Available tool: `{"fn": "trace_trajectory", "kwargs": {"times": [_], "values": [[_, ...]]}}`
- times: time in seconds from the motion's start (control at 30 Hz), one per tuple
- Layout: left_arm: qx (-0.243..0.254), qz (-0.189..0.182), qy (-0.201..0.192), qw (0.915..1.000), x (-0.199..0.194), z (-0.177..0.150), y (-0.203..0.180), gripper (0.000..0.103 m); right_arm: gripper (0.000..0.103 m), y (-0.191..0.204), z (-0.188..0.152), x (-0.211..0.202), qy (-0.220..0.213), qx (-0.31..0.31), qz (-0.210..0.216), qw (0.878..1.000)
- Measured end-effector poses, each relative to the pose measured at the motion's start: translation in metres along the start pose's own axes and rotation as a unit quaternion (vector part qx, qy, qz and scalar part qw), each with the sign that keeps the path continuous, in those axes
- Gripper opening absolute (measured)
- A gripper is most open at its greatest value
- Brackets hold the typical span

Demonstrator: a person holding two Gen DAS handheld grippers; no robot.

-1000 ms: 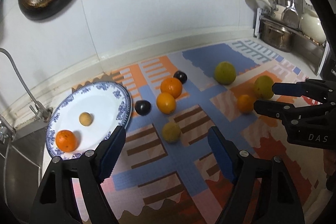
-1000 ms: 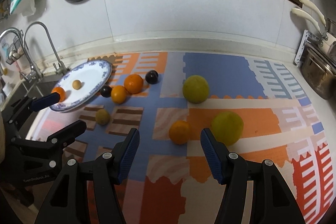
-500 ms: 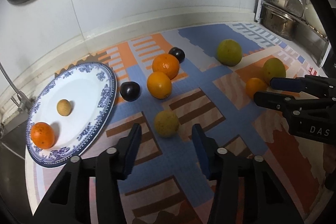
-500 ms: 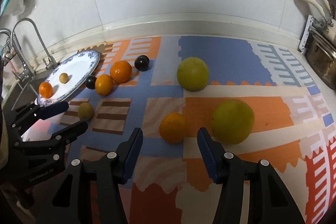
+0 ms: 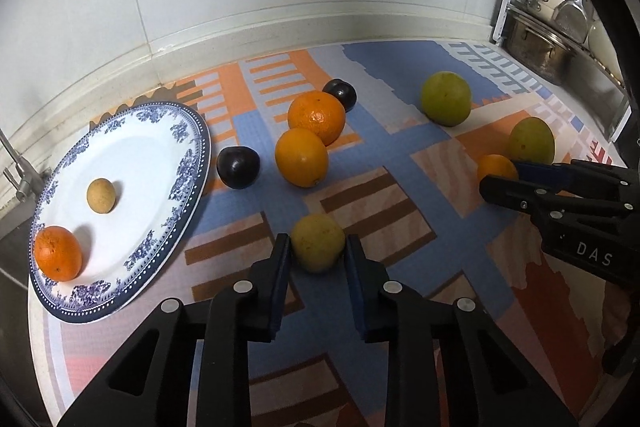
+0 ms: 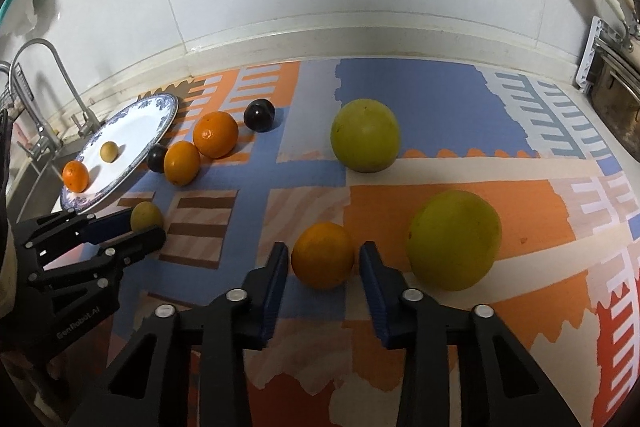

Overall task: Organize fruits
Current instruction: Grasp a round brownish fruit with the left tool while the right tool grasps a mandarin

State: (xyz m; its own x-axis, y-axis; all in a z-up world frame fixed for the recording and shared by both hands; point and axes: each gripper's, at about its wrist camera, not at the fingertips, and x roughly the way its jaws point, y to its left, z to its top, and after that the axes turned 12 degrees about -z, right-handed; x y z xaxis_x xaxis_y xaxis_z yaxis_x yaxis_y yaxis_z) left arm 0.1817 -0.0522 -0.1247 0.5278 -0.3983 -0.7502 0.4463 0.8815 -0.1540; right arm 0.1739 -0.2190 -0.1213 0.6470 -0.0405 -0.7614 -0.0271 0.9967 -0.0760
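On the counter, I'm clamping the left tongs [image 5: 318, 251] on a yellow-green fruit [image 5: 317, 242]. I'm pinching a small orange [image 6: 322, 254] in the right tongs [image 6: 323, 261]; the plate [image 5: 182, 163] is lying nearer my left.

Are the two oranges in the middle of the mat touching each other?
Touching. In the left wrist view the nearer orange overlaps the farther orange with no gap; the right wrist view shows them pressed together too.

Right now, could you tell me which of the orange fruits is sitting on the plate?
The small orange at the near rim of the blue-patterned plate, beside a tan fruit. The other three oranges lie on the mat.
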Motion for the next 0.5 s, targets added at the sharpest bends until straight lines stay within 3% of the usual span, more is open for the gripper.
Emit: {"fn": "trace_trajectory", "kwargs": {"times": [0.5], "values": [[0.003, -0.002, -0.031, 0.9995, -0.023, 0.002, -0.004, 0.027, 0.034, 0.007, 0.004, -0.016, -0.020, -0.003, 0.012, 1.000]]}}
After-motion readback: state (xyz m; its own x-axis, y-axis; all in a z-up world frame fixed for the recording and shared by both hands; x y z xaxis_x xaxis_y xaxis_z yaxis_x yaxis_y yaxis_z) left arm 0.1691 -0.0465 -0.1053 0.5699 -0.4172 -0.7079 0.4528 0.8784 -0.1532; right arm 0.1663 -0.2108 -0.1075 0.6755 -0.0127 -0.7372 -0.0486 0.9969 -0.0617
